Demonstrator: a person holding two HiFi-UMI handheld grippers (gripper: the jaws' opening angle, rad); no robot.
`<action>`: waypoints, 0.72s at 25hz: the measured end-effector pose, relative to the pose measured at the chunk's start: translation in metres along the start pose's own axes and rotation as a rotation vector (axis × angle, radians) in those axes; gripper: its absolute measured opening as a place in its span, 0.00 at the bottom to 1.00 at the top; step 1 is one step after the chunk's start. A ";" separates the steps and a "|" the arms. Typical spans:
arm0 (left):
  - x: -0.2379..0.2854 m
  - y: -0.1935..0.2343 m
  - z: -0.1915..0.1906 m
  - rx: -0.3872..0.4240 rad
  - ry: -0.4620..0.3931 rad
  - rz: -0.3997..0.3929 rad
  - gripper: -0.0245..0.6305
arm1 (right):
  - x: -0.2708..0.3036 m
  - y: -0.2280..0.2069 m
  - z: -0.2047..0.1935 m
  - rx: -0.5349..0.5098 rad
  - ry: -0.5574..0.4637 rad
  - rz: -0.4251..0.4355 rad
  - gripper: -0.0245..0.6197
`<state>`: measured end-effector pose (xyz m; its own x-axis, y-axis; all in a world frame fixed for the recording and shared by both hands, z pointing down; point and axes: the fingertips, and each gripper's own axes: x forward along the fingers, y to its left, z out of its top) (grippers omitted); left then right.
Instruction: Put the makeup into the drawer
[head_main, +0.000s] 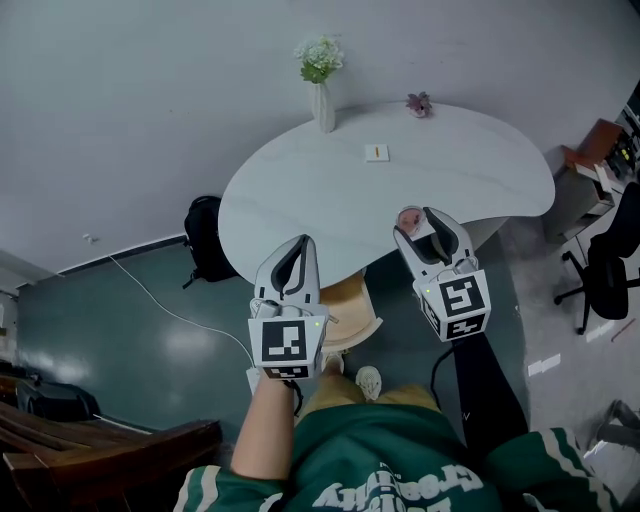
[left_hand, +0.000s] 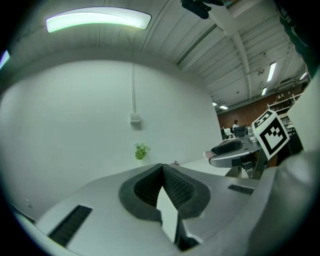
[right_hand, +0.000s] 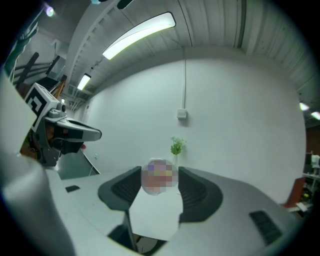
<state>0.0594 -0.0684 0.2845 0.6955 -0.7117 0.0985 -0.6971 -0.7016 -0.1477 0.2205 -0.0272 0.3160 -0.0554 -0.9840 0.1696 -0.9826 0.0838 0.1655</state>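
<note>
In the head view my right gripper (head_main: 420, 216) is raised over the near edge of the white round table (head_main: 300, 200). It is shut on a small round pinkish makeup item (head_main: 409, 217). In the right gripper view that round item (right_hand: 159, 175) sits between the two dark pads and touches both; a mosaic patch covers it. My left gripper (head_main: 299, 244) hangs level beside it to the left, over the table's near edge. Its jaws (left_hand: 162, 168) meet at the tips with nothing between them. No drawer shows in any view.
A white vase of flowers (head_main: 321, 85) and a small pink flower (head_main: 419, 103) stand at the table's far edge. A small white card (head_main: 377, 152) lies mid-table. A wooden stool (head_main: 352, 305) sits under the near edge, a black backpack (head_main: 204, 240) left, an office chair (head_main: 605, 265) right.
</note>
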 end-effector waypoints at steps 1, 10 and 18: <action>-0.004 0.002 -0.001 0.003 0.006 0.010 0.04 | 0.000 0.005 0.001 -0.001 -0.003 0.011 0.41; -0.038 0.030 -0.022 0.023 0.057 0.077 0.04 | 0.018 0.066 0.006 0.004 -0.022 0.145 0.41; -0.063 0.053 -0.029 0.038 0.056 0.135 0.04 | 0.031 0.127 0.008 0.007 -0.023 0.255 0.41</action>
<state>-0.0265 -0.0617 0.2987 0.5844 -0.8011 0.1293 -0.7757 -0.5983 -0.2008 0.0929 -0.0486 0.3347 -0.3054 -0.9345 0.1831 -0.9377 0.3286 0.1130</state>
